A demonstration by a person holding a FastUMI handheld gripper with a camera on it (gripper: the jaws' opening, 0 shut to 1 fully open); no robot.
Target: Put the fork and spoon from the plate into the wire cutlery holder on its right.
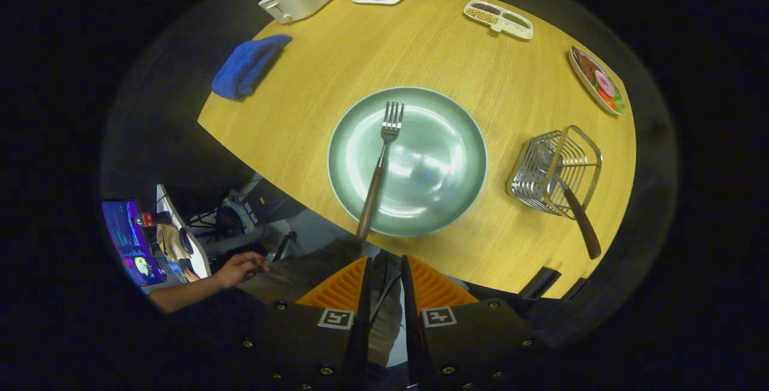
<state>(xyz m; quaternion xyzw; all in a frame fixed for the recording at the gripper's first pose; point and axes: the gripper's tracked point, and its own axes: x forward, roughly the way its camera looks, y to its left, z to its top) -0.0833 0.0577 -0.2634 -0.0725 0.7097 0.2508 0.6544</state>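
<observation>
Nearly closed on nothing, the gripper (384, 268) hangs short of the green plate (456, 199) holding the fork (378, 169), while the spoon (580, 220) leans in the wire cutlery holder (556, 170) at right.
</observation>
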